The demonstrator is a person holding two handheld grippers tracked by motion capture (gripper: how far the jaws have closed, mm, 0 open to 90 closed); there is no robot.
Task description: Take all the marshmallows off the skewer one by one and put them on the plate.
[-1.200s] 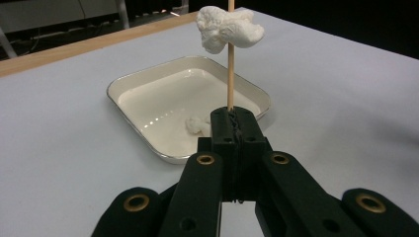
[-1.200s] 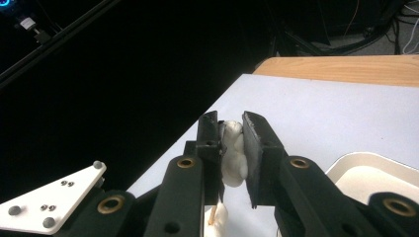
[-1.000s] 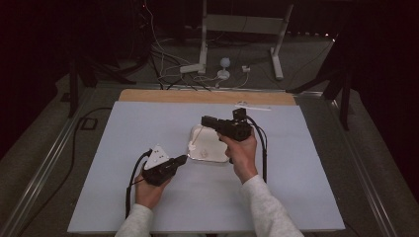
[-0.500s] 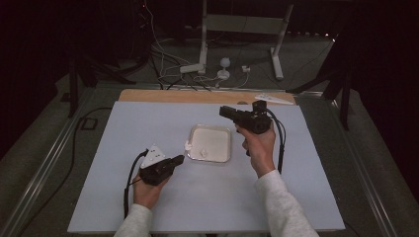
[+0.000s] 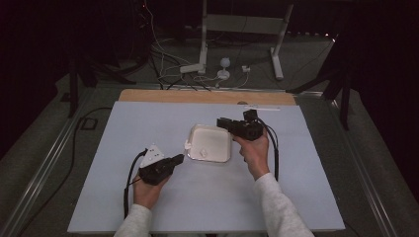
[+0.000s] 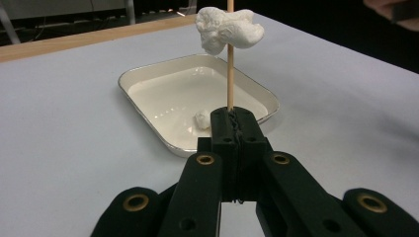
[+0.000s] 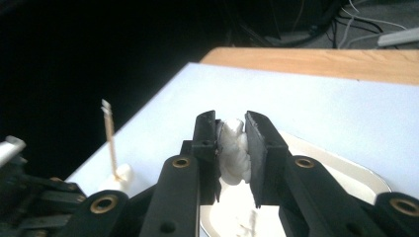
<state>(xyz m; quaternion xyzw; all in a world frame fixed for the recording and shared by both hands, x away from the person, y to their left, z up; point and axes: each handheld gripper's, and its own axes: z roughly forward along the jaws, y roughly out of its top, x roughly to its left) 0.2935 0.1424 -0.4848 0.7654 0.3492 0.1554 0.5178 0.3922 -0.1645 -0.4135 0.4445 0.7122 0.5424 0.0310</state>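
Note:
A white tray point(image 5: 228, 145) sits mid-table with one small white marshmallow point(image 6: 201, 118) in it. My left gripper point(image 5: 179, 159) rests just left of the tray, shut point(image 6: 232, 118) on a wooden skewer point(image 6: 230, 74) that stands upright. A white marshmallow point(image 6: 227, 29) is speared high on that skewer. My right gripper point(image 5: 221, 121) hovers over the tray's far right corner, pointing left. Its jaws point(image 7: 232, 133) are shut on another white marshmallow point(image 7: 233, 148). The right gripper view also has the skewer point(image 7: 111, 148) and the left gripper point(image 7: 34, 197) at lower left.
The white table top point(image 5: 148, 128) ends in a wooden strip point(image 5: 207, 97) along the far edge. A thin white stick point(image 5: 262, 107) lies near that edge on the right. Cables and a stand's legs point(image 5: 202, 64) are on the floor beyond.
My right gripper rose off the tray with a marshmallow, swung right, then came a little back toward the tray's far right corner. The left gripper with the skewer barely moved.

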